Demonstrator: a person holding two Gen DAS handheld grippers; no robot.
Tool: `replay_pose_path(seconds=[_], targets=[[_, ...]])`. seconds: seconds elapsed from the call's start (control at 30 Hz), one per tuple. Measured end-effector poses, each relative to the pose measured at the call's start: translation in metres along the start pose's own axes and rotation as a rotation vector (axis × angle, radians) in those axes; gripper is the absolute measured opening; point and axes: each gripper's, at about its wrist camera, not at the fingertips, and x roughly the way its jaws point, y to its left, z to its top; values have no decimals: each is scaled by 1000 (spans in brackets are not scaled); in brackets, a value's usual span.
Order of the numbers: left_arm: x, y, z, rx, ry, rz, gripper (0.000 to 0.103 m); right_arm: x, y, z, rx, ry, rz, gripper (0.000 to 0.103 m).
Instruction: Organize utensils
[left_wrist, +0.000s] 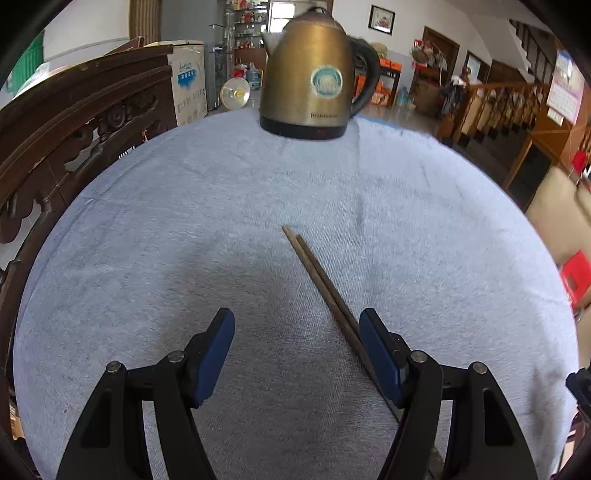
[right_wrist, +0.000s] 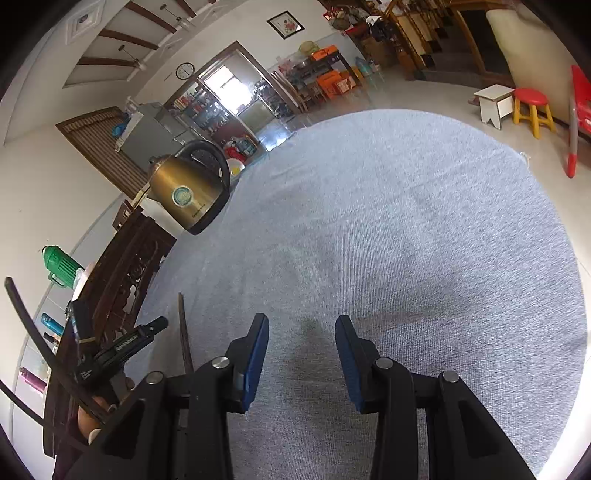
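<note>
A: Where are the chopsticks (left_wrist: 320, 280)?
B: Paired on the cloth-covered desk (left_wrist: 184, 221), beside the left gripper (left_wrist: 297, 325)'s inner right finger. Both it and the right gripper (right_wrist: 301, 334) gape wide, empty.
A: Advice?
B: Probably shift right, centre, then close.

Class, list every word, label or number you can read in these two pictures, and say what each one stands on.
Kettle: a brand word near its base, too blurred to read.
Kettle's round sticker: unreadable.
White cabinet: blue printing, too small.
Wall clock: numerals too small.
Nothing reads clearly.
</note>
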Motion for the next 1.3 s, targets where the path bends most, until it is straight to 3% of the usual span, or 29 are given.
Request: replay_pose_path(seconds=[0.2, 0.53, 0.67, 0.7, 0.8, 1.0, 1.3], targets=[[9, -1, -6, 5, 39, 0, 71, 6, -1, 0, 8, 3, -2, 40], [23, 3, 12, 17, 112, 3, 73, 9, -6, 2, 27, 3, -3, 40], [25, 11, 16, -15, 163, 30, 72, 7, -8, 3, 31, -4, -1, 40], [26, 13, 15, -10, 186, 68, 70, 7, -8, 3, 32, -6, -1, 40], [25, 15, 14, -8, 185, 77, 70, 6, -10, 4, 33, -12, -2, 40], [17, 19, 21, -98, 161, 5, 70, 10, -10, 3, 30, -3, 4, 40], [30, 11, 24, -30, 178, 91, 71, 12, -8, 5, 14, -6, -5, 40]])
